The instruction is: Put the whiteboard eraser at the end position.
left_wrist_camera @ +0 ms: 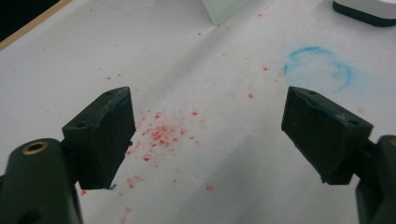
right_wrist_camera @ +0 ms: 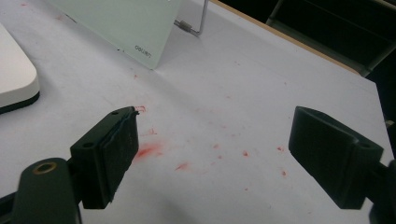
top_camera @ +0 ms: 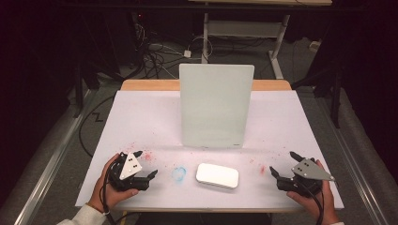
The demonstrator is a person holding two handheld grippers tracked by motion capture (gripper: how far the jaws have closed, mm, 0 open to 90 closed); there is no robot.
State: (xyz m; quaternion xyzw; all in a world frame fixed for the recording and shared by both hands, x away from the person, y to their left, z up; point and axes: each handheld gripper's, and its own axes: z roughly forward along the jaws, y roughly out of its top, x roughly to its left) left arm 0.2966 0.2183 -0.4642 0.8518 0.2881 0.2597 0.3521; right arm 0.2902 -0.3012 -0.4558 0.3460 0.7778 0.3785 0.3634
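**Both tongs released, eraser between them**

The white whiteboard eraser [top_camera: 217, 175] is seen flat on the worktop [top_camera: 141, 117], between the left tongs [top_camera: 146, 165] and the right tongs [top_camera: 281, 163] — both spread wide, nothing grasped. Behind it a glass board [top_camera: 216, 105] is propped upright. The eraser is best gripped across its short sides, squarely and low — its rounded edges could slip.

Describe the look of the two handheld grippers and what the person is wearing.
Both the left gripper and right gripper are black, with two blocky jaws whose pads are flat and have small screw holes. Each carries a grey three-cornered plate and trails a black cable. A brass-coloured insert shows near each jaw base. A white sleeve covers the left wrist.
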